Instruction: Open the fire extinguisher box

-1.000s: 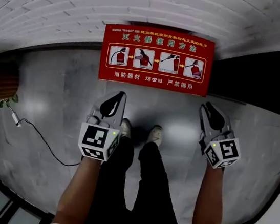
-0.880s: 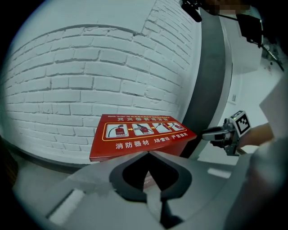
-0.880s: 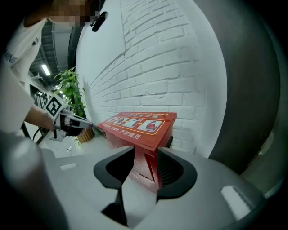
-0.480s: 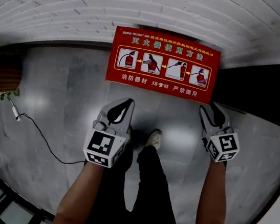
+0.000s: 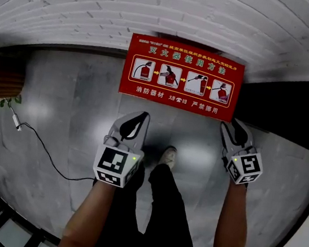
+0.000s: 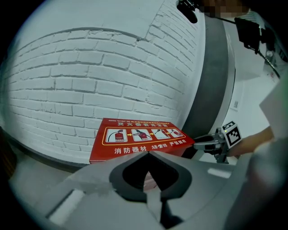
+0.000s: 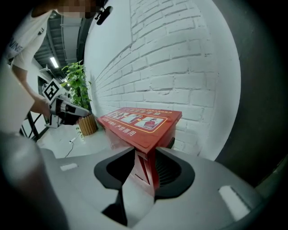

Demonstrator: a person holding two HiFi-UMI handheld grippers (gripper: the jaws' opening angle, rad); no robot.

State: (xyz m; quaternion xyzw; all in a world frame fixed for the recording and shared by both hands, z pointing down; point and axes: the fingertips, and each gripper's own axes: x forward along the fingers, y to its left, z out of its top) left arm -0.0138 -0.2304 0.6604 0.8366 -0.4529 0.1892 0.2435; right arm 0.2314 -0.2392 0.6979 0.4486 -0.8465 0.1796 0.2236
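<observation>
The red fire extinguisher box [image 5: 181,75] stands on the floor against the white brick wall, lid down, with printed pictures on top. My right gripper [image 5: 229,125] is at its front right corner. In the right gripper view that corner of the box [image 7: 139,119] stands between the jaws of my right gripper [image 7: 145,150]. They have just spread wide and then closed a little, and I see no pad pressing. My left gripper [image 5: 142,115] hangs short of the box's front face, shut and empty. Its tips meet in the left gripper view [image 6: 148,152], below the box [image 6: 141,137].
A wicker plant pot [image 5: 0,84] stands at the left by the wall, and a thin cable [image 5: 42,150] trails across the grey floor. A dark panel [image 5: 294,105] runs to the right of the box. The person's legs and shoes [image 5: 167,153] are between the grippers.
The right gripper has come down a little, closer to the box's front right corner. The box sits lower and further right in the head view. The left gripper has hardly moved.
</observation>
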